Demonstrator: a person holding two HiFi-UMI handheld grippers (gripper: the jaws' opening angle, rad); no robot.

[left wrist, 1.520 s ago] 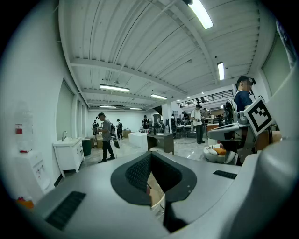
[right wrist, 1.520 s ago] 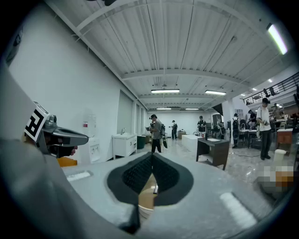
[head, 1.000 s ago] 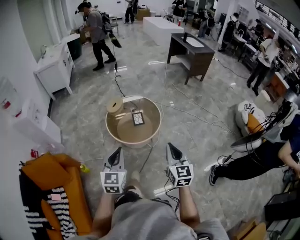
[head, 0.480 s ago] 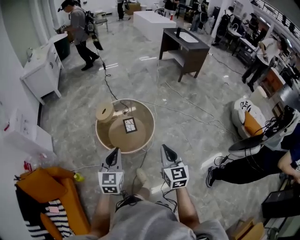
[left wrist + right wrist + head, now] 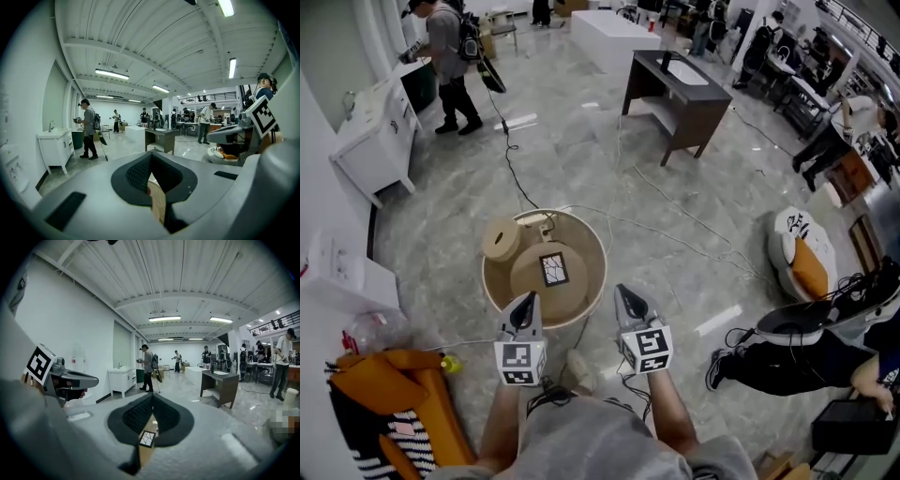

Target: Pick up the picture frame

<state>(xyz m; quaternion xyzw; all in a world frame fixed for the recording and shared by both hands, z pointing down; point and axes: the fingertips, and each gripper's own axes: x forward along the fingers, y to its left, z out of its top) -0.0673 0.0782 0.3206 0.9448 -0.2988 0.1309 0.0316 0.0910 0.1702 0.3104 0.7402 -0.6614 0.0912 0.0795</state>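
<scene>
The picture frame [image 5: 553, 269], small with a dark border and a white cracked pattern, lies flat on the round wooden table [image 5: 592, 247]. It is beside a pale wooden cylinder [image 5: 501, 239]. My left gripper [image 5: 525, 302] hovers at the table's near rim, jaws shut and empty. My right gripper [image 5: 623, 292] sits just right of the rim, also shut and empty. In the right gripper view the picture frame [image 5: 146, 438] shows through the slit below the right gripper's [image 5: 153, 397] closed tips. The left gripper [image 5: 151, 154] shows only table wood [image 5: 158, 204] there.
A cable [image 5: 520, 192] runs across the marble floor to the table. A dark desk [image 5: 680, 89] stands beyond it and a white cabinet [image 5: 370, 141] at the left, with a person [image 5: 445, 42] near it. An orange chair [image 5: 394, 398] is at my left and a seated person's legs [image 5: 769, 366] at my right.
Both grippers have travelled forward together toward the round table, which now lies right at their tips. The jaws stayed shut.
</scene>
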